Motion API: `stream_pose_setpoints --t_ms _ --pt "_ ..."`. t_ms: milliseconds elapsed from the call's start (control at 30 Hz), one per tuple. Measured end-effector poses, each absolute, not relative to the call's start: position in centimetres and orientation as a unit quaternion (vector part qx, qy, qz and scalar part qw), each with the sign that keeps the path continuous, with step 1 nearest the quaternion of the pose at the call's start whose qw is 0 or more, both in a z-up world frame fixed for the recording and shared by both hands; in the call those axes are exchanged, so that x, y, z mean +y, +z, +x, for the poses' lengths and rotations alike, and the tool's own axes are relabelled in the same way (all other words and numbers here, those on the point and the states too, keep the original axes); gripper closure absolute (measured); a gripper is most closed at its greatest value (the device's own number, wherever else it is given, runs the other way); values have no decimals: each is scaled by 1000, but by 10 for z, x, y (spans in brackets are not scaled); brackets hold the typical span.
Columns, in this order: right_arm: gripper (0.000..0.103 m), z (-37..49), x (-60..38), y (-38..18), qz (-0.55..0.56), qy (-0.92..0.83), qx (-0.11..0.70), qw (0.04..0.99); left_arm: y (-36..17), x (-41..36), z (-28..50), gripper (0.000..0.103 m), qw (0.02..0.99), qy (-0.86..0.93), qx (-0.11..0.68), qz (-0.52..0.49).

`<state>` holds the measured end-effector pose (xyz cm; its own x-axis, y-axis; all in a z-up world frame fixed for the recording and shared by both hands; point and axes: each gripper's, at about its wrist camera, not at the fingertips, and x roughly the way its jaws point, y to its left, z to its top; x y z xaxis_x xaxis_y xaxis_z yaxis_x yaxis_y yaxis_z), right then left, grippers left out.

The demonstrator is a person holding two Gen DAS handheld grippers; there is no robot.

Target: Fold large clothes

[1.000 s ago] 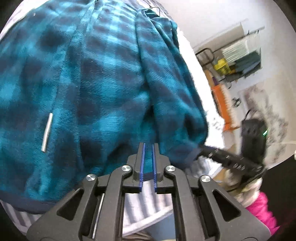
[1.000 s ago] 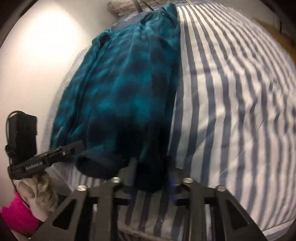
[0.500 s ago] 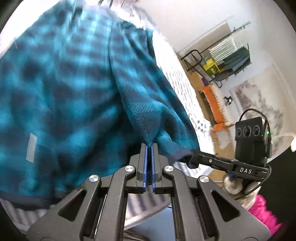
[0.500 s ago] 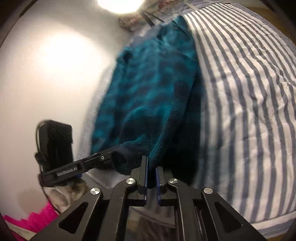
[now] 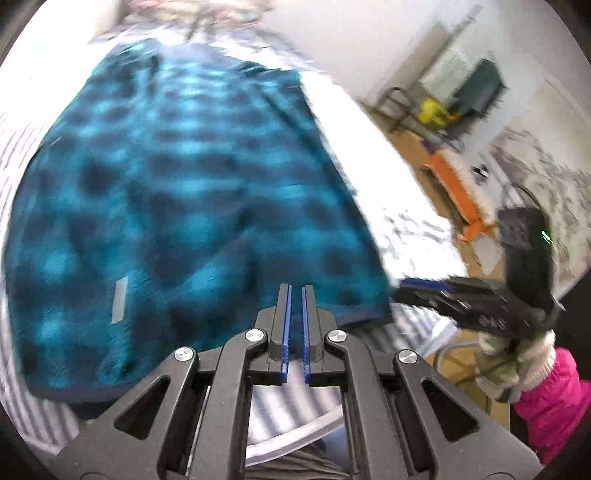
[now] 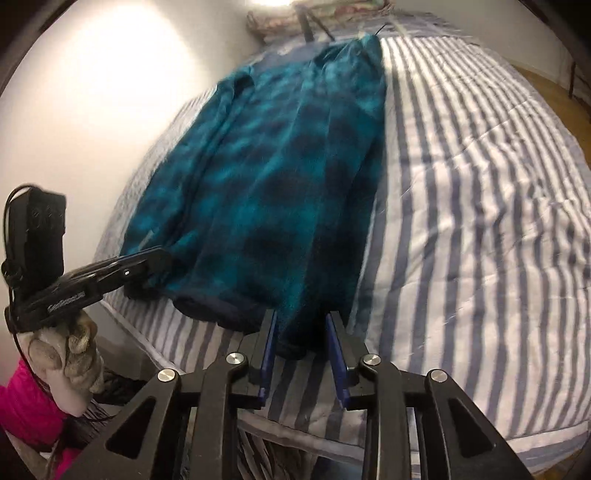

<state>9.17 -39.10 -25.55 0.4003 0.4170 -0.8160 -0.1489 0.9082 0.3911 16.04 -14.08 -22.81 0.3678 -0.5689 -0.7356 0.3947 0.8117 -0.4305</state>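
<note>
A teal and dark blue checked fleece (image 5: 177, 192) lies lengthwise on the striped bed cover (image 6: 461, 221), with its dark hem at the near edge. My left gripper (image 5: 296, 291) hovers over the hem, pads nearly touching; I cannot tell whether any cloth is pinched. From the right wrist view its tips (image 6: 162, 258) sit at the fleece's (image 6: 280, 177) left hem corner. My right gripper (image 6: 300, 325) is opening, with a dark fold of the hem hanging loosely between its blue pads. In the left wrist view it (image 5: 410, 286) reaches in at the right hem corner.
A white wall (image 6: 92, 92) runs along the bed's left side and bedding is piled at the head (image 6: 325, 18). Beyond the bed stand an orange stand (image 5: 454, 188) and a metal rack (image 5: 461, 85). A gloved hand (image 5: 517, 354) with a pink sleeve (image 5: 554, 398) holds the right gripper.
Both grippers have risen and pulled back from the hem. The left pads came together. The right pads pinched the hem fold, then parted. The raised ridge of cloth at the left pads has flattened.
</note>
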Motion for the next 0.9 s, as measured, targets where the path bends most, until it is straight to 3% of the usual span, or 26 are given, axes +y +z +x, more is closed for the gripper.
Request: stream_pose_setpoints --t_ms 267,433,500,567,600,900 --pt "75 92 -423 -248 163 156 492 841 -284 -187 169 102 803 -298 514 -47" --pt "75 87 -427 -242 169 160 478 847 -270 -186 170 102 805 -296 509 -67" --pt "70 86 -432 -238 175 159 467 852 -255 -191 164 88 815 -302 490 -66" --pt "69 86 -439 -236 184 150 458 857 -244 -205 160 49 816 -316 479 -63" --pt "68 87 -445 -234 191 147 454 858 -241 -214 159 44 816 -321 477 -59" --pt "67 86 -480 -226 216 121 431 868 -268 -283 169 43 798 -283 531 29"
